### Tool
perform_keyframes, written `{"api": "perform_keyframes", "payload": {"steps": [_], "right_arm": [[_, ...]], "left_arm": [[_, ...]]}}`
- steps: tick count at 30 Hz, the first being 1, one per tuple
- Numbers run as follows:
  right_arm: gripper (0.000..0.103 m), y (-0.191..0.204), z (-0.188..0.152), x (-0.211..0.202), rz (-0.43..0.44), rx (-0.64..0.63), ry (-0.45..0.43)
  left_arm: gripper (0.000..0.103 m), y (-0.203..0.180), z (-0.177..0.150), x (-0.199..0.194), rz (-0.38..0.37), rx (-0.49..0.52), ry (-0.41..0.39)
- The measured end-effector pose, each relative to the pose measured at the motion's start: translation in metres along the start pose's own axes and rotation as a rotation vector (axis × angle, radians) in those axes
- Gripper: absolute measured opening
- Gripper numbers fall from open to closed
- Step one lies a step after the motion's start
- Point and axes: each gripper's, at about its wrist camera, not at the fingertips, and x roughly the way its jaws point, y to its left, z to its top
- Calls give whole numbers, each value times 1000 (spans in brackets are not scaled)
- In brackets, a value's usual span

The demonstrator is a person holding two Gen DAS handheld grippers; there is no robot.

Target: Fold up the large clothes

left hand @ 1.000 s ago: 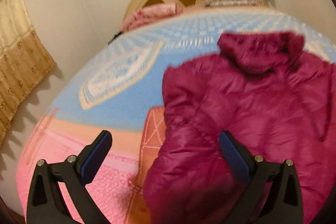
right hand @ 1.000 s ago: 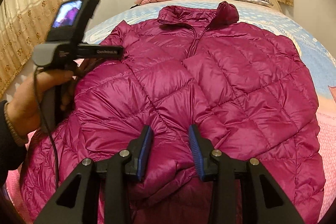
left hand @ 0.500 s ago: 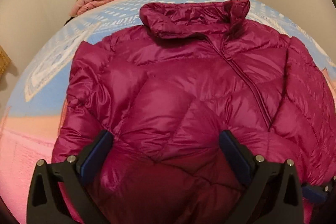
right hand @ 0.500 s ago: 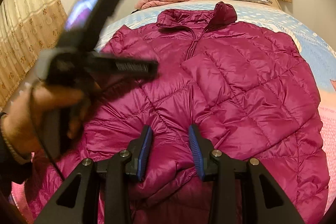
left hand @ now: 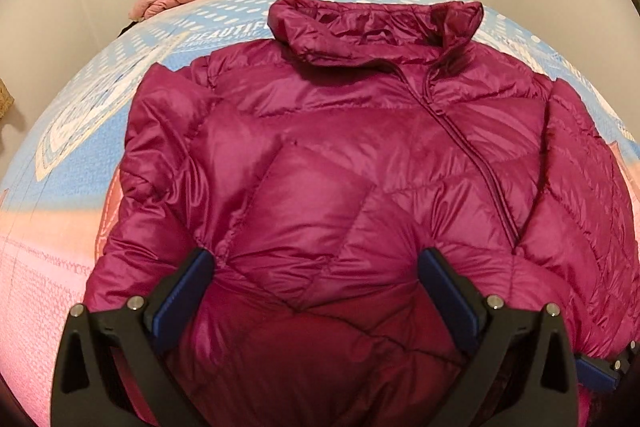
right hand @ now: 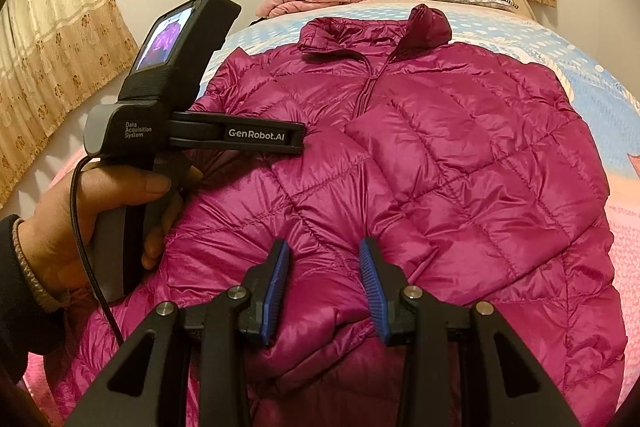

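Folding has barely begun: we pinch the hem of the magenta down jacket [right hand: 420, 163] between our right gripper [right hand: 324, 287] fingers, while our left gripper [left hand: 316, 299] spreads wide over it, gripping nothing

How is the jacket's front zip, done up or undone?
Done up: on the jacket, spread on the bed, the zip joins both fronts to the collar.

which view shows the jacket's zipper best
The left wrist view. There the zipper runs in plain sight from the collar down the jacket toward the left tongs. The right wrist view shows only its short top part below the collar; quilted folds hide the rest.
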Motion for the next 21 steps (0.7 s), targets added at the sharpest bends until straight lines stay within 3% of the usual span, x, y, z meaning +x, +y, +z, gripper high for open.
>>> {"api": "perform_keyframes", "payload": {"steps": [12,15,21], "right_arm": [[39,1,0,0,-10,-6,1],[39,1,0,0,-9,-3,1],[39,0,0,0,-3,1,-2]], "left_arm": [[103,5,0,-7,8,-5,1],[103,8,5,-28,25,-1,-48],[103,22,44,-61,-26,-64,-159]]}}
